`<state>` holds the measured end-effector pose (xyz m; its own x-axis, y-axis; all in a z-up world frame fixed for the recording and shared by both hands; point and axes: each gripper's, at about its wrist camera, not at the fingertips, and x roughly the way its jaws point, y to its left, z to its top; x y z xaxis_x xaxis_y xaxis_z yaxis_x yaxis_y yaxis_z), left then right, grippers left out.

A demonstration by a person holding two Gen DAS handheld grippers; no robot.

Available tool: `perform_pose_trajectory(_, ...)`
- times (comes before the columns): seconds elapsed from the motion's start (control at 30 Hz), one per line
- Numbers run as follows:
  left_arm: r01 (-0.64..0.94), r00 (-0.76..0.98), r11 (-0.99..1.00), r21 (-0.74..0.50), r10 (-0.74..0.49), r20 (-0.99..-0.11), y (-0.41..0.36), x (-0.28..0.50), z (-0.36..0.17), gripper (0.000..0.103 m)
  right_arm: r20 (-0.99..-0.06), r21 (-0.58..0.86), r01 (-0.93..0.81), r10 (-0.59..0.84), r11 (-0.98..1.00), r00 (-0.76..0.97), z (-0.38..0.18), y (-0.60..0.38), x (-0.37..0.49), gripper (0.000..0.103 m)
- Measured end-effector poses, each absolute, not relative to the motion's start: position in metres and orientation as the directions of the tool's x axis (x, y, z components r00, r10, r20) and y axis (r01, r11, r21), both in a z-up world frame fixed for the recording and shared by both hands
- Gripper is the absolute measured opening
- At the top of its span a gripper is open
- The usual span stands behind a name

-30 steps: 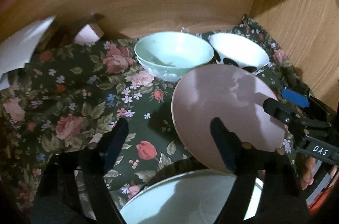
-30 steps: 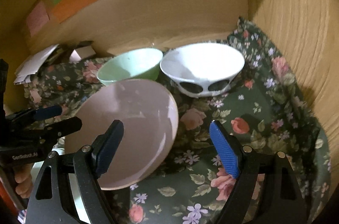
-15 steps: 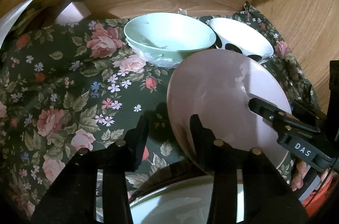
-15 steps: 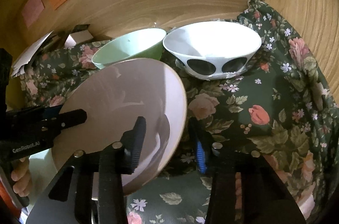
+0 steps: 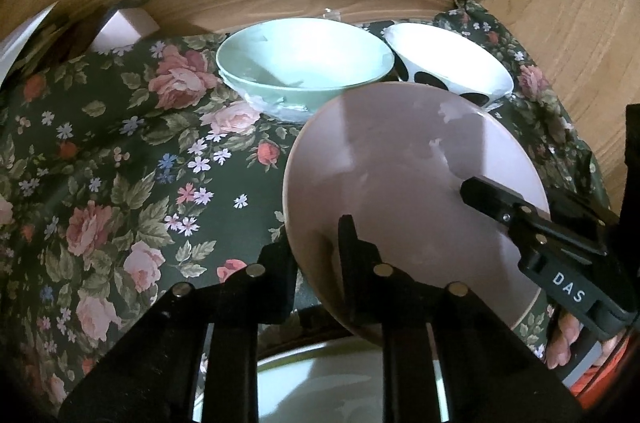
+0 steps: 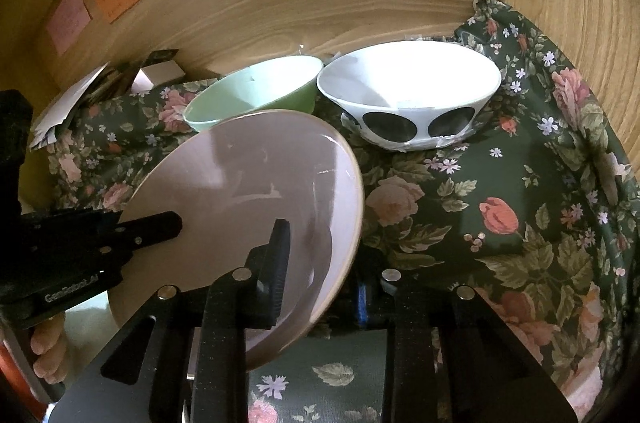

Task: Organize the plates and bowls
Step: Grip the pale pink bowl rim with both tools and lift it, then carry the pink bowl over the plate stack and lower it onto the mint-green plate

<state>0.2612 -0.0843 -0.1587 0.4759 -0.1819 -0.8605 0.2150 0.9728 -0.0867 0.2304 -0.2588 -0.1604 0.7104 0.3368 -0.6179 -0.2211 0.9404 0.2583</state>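
Pink plate (image 5: 408,191) sits tilted, its far rim just in front of the green bowl (image 5: 304,63) and white bowl (image 6: 408,83), bc we pinch it w/ both: left gripper (image 5: 316,251) and right gripper (image 6: 320,263), jaws just closed, clamp opposite rims, prob to lift it level.

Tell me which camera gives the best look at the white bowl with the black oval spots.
The right wrist view. There the white bowl with black oval spots shows whole, with rim, inside and two spots on its wall unobstructed. In the left wrist view the same bowl sits farther off, and its near side is cut by the tilted pale pink plate.
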Motion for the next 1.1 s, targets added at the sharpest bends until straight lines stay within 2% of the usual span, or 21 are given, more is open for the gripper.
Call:
perform_pose_trajectory(0.37, 0.200, 0.493, 0.974, -0.111, -0.198, -0.847, -0.081, 0.248, -0.144, 0.019, -0.567, 0.262, -0.240, 0.350, 0.935, 0.746, -0.140, -0.260, 0.213, 0.024)
perform_pose_trajectory(1.1, 0.186, 0.625, 0.975, -0.125, -0.215, -0.751, -0.046, 0.191, -0.084, 0.019, -0.459, 0.194, -0.297, 0.354, 0.935, 0.815, -0.093, -0.221, 0.161, 0.024)
